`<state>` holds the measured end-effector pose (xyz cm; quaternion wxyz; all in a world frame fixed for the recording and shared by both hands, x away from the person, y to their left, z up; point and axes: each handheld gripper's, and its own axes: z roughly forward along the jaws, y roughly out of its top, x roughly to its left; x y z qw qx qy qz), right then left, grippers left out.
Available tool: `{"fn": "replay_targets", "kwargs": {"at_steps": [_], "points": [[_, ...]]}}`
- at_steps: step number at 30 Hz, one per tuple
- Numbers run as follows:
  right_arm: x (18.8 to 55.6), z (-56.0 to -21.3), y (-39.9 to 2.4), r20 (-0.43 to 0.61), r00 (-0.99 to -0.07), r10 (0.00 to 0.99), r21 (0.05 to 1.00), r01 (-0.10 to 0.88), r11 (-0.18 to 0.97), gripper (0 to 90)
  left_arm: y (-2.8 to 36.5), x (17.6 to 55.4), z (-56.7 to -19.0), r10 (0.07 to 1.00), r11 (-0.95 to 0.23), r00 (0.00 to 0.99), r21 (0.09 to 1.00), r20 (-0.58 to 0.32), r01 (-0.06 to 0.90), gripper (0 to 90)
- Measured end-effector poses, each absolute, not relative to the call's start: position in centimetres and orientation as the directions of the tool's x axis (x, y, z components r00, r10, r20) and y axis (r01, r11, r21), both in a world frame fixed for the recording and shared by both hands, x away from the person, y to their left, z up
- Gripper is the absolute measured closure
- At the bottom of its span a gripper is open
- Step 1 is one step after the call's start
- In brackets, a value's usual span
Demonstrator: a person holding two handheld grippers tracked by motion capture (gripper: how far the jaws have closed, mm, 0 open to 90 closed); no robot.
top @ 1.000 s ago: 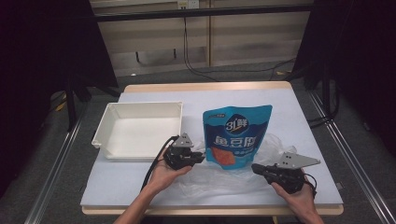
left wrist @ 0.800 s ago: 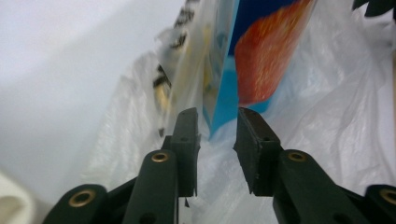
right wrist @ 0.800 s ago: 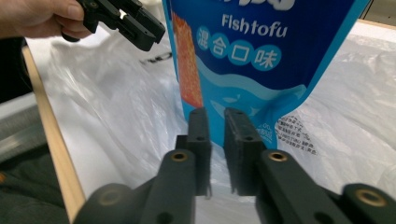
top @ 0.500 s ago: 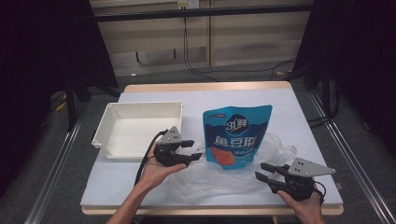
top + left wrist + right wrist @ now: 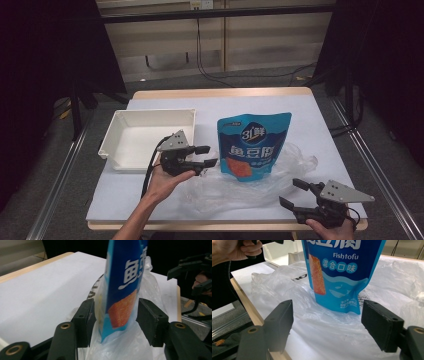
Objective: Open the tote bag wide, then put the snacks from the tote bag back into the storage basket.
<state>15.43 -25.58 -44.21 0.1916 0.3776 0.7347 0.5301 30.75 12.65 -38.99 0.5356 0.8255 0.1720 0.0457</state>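
High view: a blue snack bag [image 5: 253, 145] stands upright on a crumpled clear plastic bag [image 5: 235, 187], near the middle of the white surface [image 5: 310, 125]. A white tray [image 5: 150, 137] sits to the left of the blue bag, a little apart from it.

The left tongs [image 5: 209, 156] are held in a hand [image 5: 165, 181] just left of the blue bag, and they point at its side. They have just been closing a little, but they are apart and hold nothing. In the left gripper view, the thin edge of the blue bag [image 5: 125, 287] and some clear plastic [image 5: 120, 345] show between the two black pads [image 5: 150, 322]; I cannot tell if the left pad touches the plastic.

The right tongs [image 5: 293, 193] are at the front right corner of the surface, near the edge of the clear plastic. They have just been opening, and they are wide apart with nothing in them. In the right gripper view, the blue bag [image 5: 342, 275] stands farther off on the plastic [image 5: 332, 327], well past the tongs [image 5: 329, 317].
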Motion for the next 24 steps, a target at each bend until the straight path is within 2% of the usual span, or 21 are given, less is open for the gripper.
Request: {"fn": "replay_targets", "kwargs": {"at_steps": [4,8,18,24], "points": [[15.5,-44.4,-25.3,0.116,-0.653,0.748,0.92,0.354,0.167,25.6,12.6,30.6,-38.1,0.314,-0.343,0.942,0.911,-0.118,0.229,46.6],[15.6,-44.4,-25.3,0.123,-0.656,0.745,0.919,0.358,0.164,24.9,12.5,30.9,-37.3,0.317,-0.319,0.938,0.916,-0.139,0.243,41.6],[15.5,-44.2,-25.6,0.124,-0.648,0.752,0.926,0.347,0.147,19.3,11.5,31.6,-35.1,0.321,-0.272,0.941,0.942,-0.105,0.198,38.0],[15.6,-44.4,-25.6,0.122,-0.653,0.748,0.924,0.35,0.155,19.2,10.3,32.4,-34.0,0.323,-0.276,0.943,0.945,-0.083,0.178,35.2]]}}
